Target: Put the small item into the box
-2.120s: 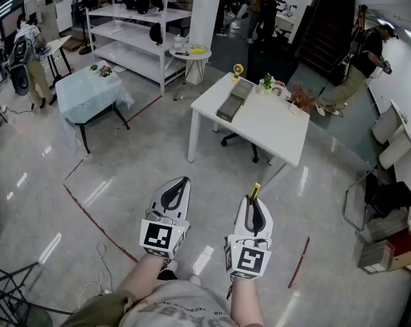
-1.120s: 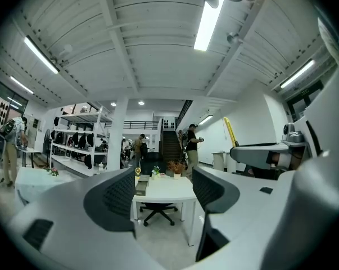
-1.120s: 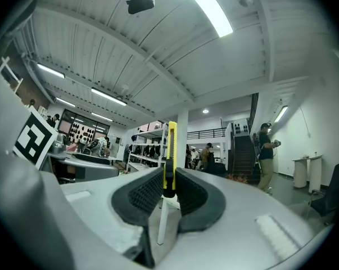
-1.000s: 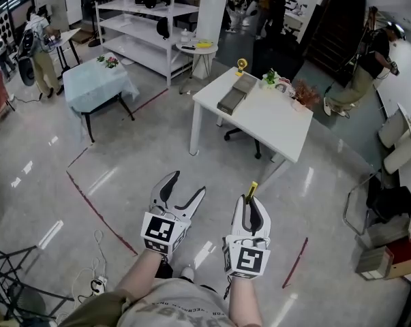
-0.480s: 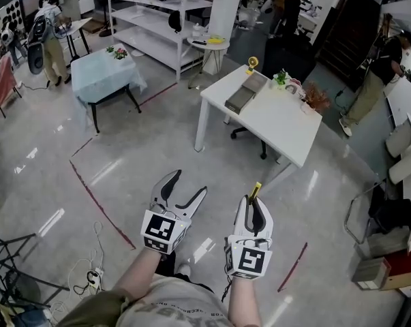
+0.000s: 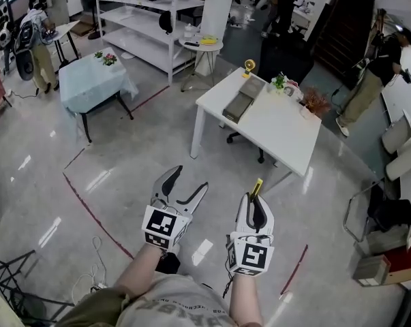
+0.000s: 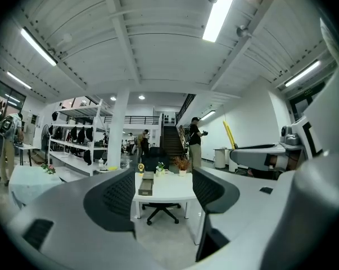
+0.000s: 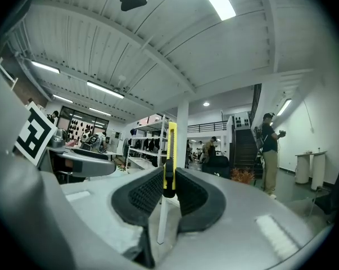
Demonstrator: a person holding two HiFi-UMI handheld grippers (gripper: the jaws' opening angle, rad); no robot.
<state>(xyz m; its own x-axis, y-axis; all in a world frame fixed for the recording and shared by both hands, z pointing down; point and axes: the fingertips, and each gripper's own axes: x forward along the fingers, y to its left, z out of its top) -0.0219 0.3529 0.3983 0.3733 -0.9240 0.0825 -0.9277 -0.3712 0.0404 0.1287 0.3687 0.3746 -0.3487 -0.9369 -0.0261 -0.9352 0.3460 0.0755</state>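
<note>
Head view shows me in the carry step: my right gripper [image 6: 255, 199] pinches a yellow utility knife [image 6: 256, 187], my left gripper [image 6: 188, 181] has its jaws wide with nothing inside, and the box [image 6: 237, 105] sits well away on the white table [image 6: 280, 128] at upper middle. Next I think I must walk up and lower the knife in. Only the right gripper view shows the knife's black slider [image 8: 168, 178] between the pads.
</note>
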